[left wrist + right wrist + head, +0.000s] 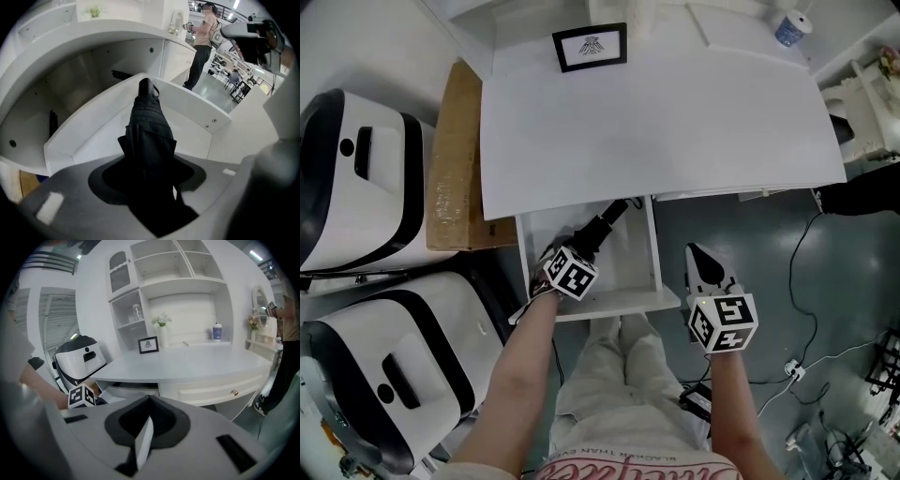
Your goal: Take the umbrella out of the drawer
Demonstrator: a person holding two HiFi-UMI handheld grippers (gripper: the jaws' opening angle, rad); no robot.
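A folded black umbrella lies slanted in the open white drawer under the desk, its far end pointing toward the desk. My left gripper points steeply down into the drawer and is shut on the umbrella's near end. In the left gripper view the umbrella rises from between the jaws of the left gripper, above the drawer's floor and wall. My right gripper hovers right of the drawer, outside it. Its jaws are shut with nothing between them.
The white desk top carries a framed picture and a blue cup at the back. A cardboard box and two white-and-black machines stand left. Cables run over the floor on the right. A person stands far off.
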